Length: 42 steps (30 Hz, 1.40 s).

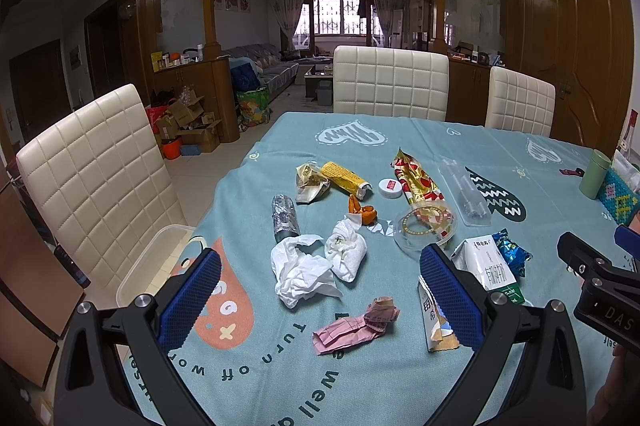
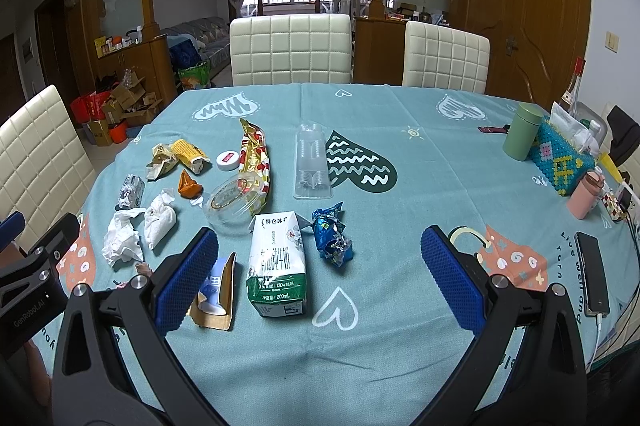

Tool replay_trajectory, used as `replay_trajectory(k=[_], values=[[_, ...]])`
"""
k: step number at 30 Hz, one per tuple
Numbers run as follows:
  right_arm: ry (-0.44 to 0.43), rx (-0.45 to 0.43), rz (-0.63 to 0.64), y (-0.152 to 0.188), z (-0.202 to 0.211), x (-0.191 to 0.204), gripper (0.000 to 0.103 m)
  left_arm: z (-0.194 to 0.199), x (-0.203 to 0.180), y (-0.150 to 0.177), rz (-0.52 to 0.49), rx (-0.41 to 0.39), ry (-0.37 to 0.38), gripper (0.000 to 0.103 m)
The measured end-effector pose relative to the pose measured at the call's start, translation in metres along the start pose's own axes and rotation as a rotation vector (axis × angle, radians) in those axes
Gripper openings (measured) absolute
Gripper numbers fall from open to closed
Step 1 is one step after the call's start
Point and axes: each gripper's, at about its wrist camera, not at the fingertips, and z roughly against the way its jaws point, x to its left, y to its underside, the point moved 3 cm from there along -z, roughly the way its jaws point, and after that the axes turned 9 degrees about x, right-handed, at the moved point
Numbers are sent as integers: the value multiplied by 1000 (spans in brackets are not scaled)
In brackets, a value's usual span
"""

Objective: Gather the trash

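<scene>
Crumpled white tissue (image 1: 301, 273) lies near the middle of the litter on the teal tablecloth (image 1: 500, 142), with a second wad of tissue (image 1: 346, 252) just beside it at two o'clock and a pink paper scrap (image 1: 356, 326) at five o'clock. A foil-wrapped roll (image 1: 285, 219) sits at eleven o'clock from the tissue; a yellow wrapper (image 1: 344, 179) and a white jar lid (image 1: 390, 188) lie further off toward twelve and one. The red-and-gold snack bag (image 1: 416, 182) runs down to a clear plastic lid (image 1: 424, 231).

From the right side, the milk carton (image 2: 277, 266) lies flat, a blue foil wrapper (image 2: 331, 235) just beside it at three o'clock and a torn cardboard box (image 2: 218, 290) at nine.

Both claws hang released above the cloth: the left gripper (image 1: 320, 296) spread wide around the tissue heap, the right gripper (image 2: 320, 280) gaping over the carton, neither holding anything.

A clear tub (image 1: 154, 262) rests on the cream chair (image 1: 96, 178) at nine o'clock. A phone (image 2: 593, 274) lies at the table's right edge.
</scene>
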Motion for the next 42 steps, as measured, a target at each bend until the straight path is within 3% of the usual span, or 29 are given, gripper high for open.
replay_trajectory(k=[20,34,38,42], values=[[-7,29,-8,6,-8,0,100,-5,-2,10,2,14,-4,98],[-7,184,3,32,-74,8,99,-70,25,39,77,265,29,97],[-27,241,16,38,-92,12,92,-82,10,45,29,307,51,97],[-55,239,24,38,-100,16,90,-89,-6,45,-19,324,71,97]])
